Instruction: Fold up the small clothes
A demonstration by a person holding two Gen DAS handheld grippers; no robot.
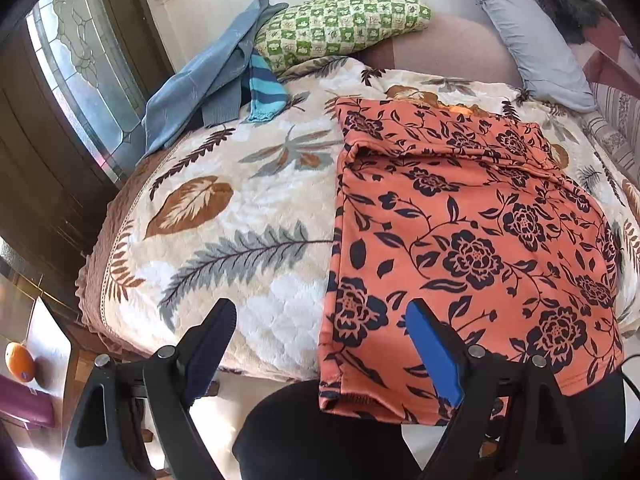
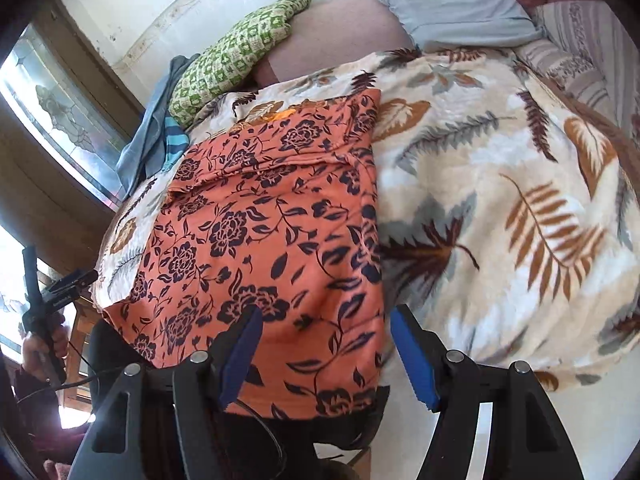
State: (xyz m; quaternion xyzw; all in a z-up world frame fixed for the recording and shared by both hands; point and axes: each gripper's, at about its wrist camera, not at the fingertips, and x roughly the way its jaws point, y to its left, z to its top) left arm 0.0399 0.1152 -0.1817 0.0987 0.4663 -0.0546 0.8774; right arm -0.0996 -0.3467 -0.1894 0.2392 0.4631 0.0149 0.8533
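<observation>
An orange garment with dark blue flowers [image 1: 460, 240] lies flat on the leaf-patterned bedspread [image 1: 224, 208], its near hem hanging over the bed's front edge. It also shows in the right wrist view [image 2: 264, 240]. My left gripper [image 1: 324, 320] is open and empty, above the garment's near left corner. My right gripper [image 2: 326, 328] is open and empty, above the garment's near right edge. The left gripper also shows at the far left of the right wrist view [image 2: 60, 284], held in a hand.
A pile of blue clothes [image 1: 208, 84] with a striped piece lies at the bed's far left. A green checked pillow [image 1: 344, 24] and a grey pillow [image 1: 528, 40] lie at the head. A window [image 1: 76, 64] is at the left. An orange fruit [image 1: 20, 362] sits low left.
</observation>
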